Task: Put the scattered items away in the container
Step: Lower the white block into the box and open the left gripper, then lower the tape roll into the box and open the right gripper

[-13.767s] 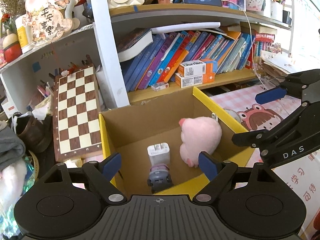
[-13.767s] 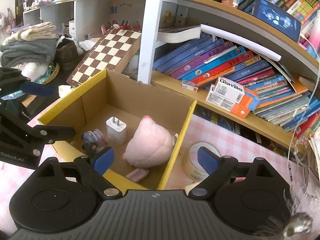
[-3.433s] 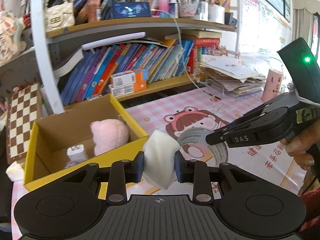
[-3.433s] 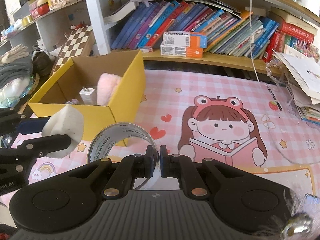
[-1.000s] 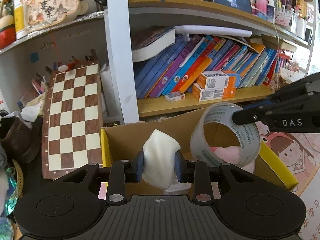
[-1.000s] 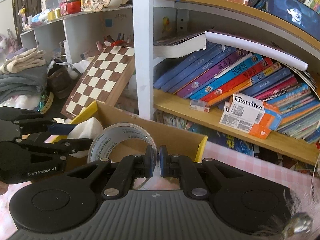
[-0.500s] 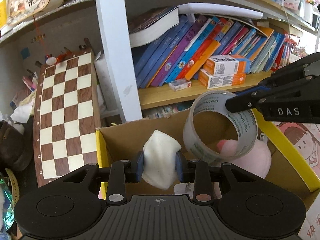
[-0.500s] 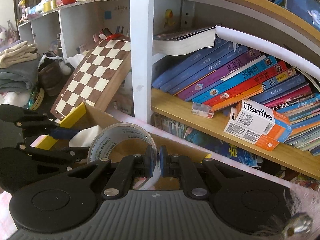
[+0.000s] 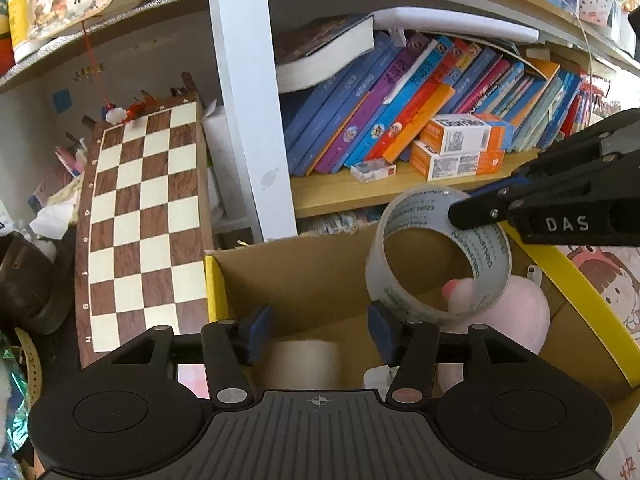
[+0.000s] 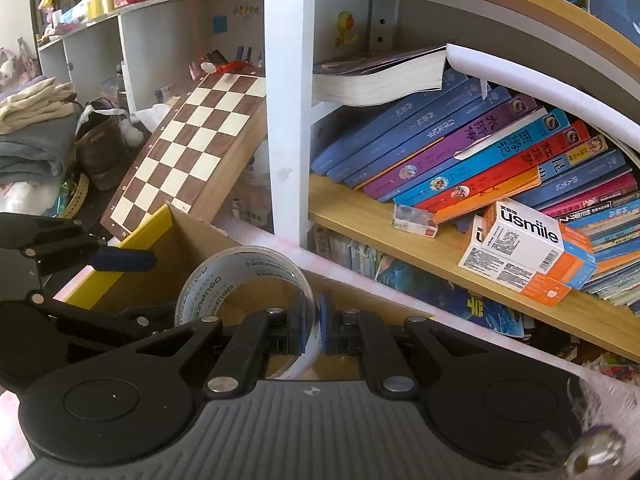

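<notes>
The yellow-edged cardboard box [image 9: 312, 276] sits under both grippers. My left gripper [image 9: 318, 334] is open over the box, and the white sponge [image 9: 304, 364] lies blurred below its fingers inside the box. My right gripper [image 10: 310, 330] is shut on the rim of a clear tape roll [image 10: 240, 280] and holds it above the box. In the left wrist view the tape roll [image 9: 440, 256] hangs over the pink plush toy [image 9: 516, 316] inside the box. A white charger [image 9: 376, 378] peeks out beside the plush toy.
A bookshelf [image 9: 400, 188] with leaning books and orange-white boxes [image 9: 460, 148] stands right behind the box. A chessboard [image 9: 140, 220] leans at the left beside a white shelf post [image 9: 248, 100]. Clothes and a shoe [image 10: 100, 148] lie at the far left.
My left gripper has opened and the white sponge has dropped into the box. My right gripper still holds the tape roll over the box, slightly lower and farther in.
</notes>
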